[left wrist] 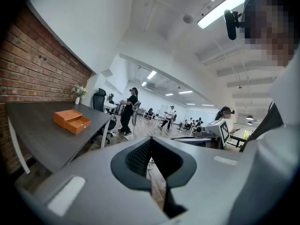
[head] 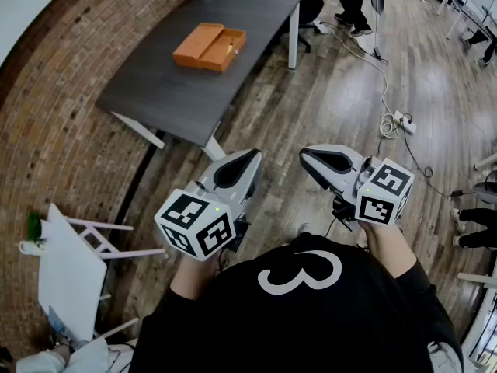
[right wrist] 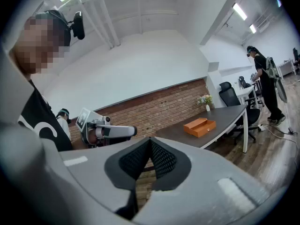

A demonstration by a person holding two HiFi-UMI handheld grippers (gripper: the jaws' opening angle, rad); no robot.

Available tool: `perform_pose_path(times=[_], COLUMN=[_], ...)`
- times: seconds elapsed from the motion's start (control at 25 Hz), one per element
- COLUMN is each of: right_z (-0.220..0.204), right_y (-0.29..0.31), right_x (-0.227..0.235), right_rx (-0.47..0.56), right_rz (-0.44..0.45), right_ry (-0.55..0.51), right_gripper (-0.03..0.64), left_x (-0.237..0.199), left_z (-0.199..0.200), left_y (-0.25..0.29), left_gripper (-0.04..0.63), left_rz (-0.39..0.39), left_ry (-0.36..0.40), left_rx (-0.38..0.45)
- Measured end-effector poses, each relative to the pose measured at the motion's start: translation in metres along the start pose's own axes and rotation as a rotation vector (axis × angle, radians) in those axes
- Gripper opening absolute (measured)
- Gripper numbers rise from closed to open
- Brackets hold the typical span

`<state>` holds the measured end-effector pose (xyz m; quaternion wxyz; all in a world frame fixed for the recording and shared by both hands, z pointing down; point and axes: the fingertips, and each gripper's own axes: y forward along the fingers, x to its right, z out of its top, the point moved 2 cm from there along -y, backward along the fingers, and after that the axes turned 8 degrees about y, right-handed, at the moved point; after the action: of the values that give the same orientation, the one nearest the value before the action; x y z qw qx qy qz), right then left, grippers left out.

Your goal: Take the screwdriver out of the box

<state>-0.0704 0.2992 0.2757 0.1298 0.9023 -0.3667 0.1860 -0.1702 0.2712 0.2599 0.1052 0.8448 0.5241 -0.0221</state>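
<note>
The orange box [head: 208, 47] lies with its lid open on a dark table [head: 178, 92], far ahead of both grippers. It also shows small in the left gripper view as the orange box [left wrist: 71, 120] and in the right gripper view as the orange box [right wrist: 199, 126]. No screwdriver can be made out in it from here. My left gripper [head: 252, 156] and right gripper [head: 306, 155] are held side by side close to the person's chest, over the wood floor. The left gripper [left wrist: 150, 141] has its pads together and holds nothing. The right gripper [right wrist: 150, 141] is likewise shut and empty.
A brick wall [head: 54, 107] runs along the table's left side. A white table [head: 70, 274] stands at the lower left. A power strip with cables [head: 402, 123] lies on the floor to the right. Office chairs [head: 311, 10] and a standing person [left wrist: 129, 109] are beyond the table.
</note>
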Motion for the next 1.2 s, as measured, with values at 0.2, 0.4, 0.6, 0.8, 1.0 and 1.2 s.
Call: perform_pose_path(times=[0.2,0.4,0.6,0.8,1.0,1.2], right_z=[0.003,0.004,0.008,0.015,0.028,0.048], right_y=[0.000,0.000,0.001,0.008,0.020,0.041], right_x=[-0.004,-0.002,0.008,0.026,0.054,0.105], right_rx=[0.002,0.002,0.026,0.047,0.055,0.030], right_rz=[-0.003,-0.013,-0.020,-0.012,0.011,0.035], right_ry=[-0.015,-0.010,-0.010,0.002,0.002,0.039], right_gripper=[0.000,0.000,0.002,0.002,0.002,0.002], left_x=[0.001,0.002,-0.003,-0.013,-0.032,-0.067], left_z=[0.004,0.004,0.004,0.003,0.007,0.014], left_y=[-0.003,0.000,0.008,0.024,0.051,0.094], left_gripper=[0.011,0.011,0.011,0.011,0.011,0.011], left_rz=[-0.001,-0.016,-0.017,-0.018,-0.008,0.015], left_ry=[0.008,0.018,0.021,0.028,0.031,0.000], left_rx=[0.001,0.003,0.009,-0.002,-0.009,-0.021])
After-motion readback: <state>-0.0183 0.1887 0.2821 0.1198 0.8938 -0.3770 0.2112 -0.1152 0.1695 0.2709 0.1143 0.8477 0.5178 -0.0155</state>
